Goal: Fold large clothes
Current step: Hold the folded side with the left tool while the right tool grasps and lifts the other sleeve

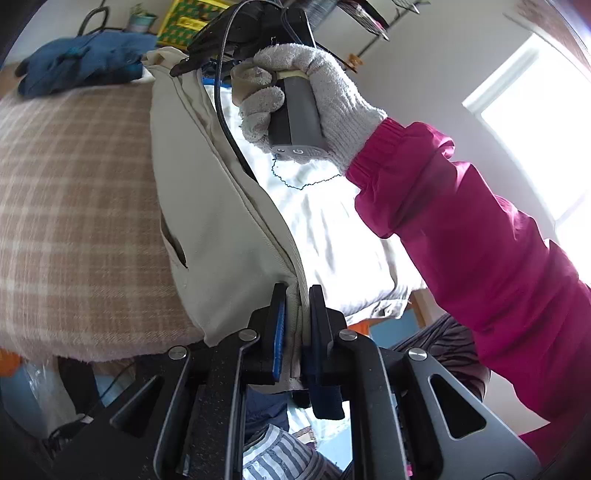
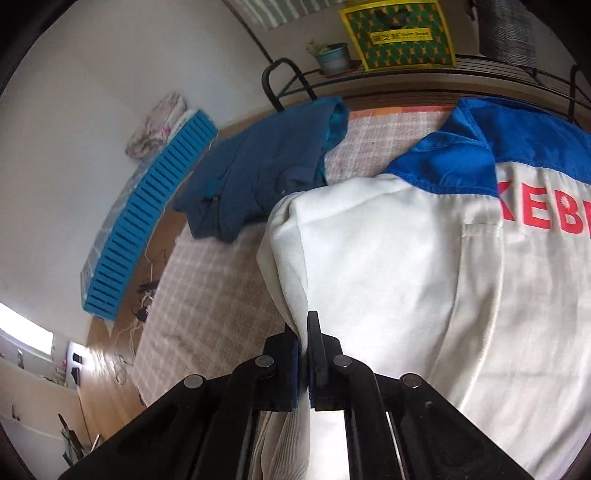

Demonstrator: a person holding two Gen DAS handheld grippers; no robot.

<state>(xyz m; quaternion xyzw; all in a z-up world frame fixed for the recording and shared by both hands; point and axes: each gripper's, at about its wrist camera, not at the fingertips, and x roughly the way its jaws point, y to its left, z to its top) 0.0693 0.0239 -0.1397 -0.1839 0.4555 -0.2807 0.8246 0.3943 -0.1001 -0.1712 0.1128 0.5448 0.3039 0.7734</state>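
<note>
Cream cloth fills the middle of both views: a large jacket with a blue yoke and red letters lies spread on a bed under a tan checked blanket. In the left wrist view the left hand-held gripper pinches a ribbed edge of the jacket, the fabric bunched tight between its blue-padded fingers, and the cloth runs up from there as a taut fold lifted off the blanket, showing a slit pocket on its outer face and pale lining on the inner side.

At the far end of that fold the right hand-held gripper nips the jacket's other edge. A hand in a grey knitted glove grips its handle, with a magenta sleeve behind it.

In the right wrist view the right hand-held gripper has its fingers pressed together on a gathered ridge of cream cloth, which hangs down between and below them. No earlier view shows how they got there.

A dark blue garment lies crumpled on the blanket just beyond the jacket, touching its far edge. A blue slatted crate stands along the wall beside the bed. On a rack at the head of the bed sit a small potted plant and a green and yellow bag.
</note>
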